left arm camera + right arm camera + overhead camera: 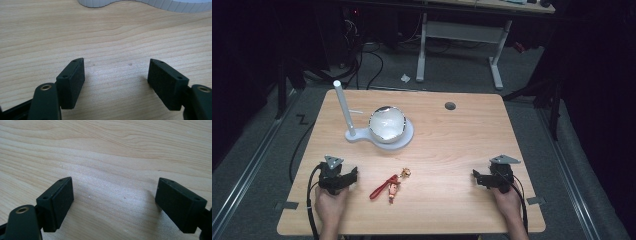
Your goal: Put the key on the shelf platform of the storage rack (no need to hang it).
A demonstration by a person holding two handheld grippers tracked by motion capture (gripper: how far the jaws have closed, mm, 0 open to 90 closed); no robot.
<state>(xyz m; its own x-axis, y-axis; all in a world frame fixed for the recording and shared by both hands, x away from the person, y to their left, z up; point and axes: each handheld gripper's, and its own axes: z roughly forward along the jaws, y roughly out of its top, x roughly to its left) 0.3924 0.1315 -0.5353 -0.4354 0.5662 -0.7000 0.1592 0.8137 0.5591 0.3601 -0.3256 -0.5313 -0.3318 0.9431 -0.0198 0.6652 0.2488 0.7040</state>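
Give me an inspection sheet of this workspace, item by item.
Surface: light wooden table, with a round hole near the far edge.
Job's things: keychain with red strap lying flat near the front, between the tools.
Clutter: white stand with upright post, holding a bowl.
Grippers: left tool and right tool both open, nothing between the jaws, resting low at the table.
Cables: one trails from each tool; more on the floor behind.
Surroundings: dark room, white desk frame beyond.
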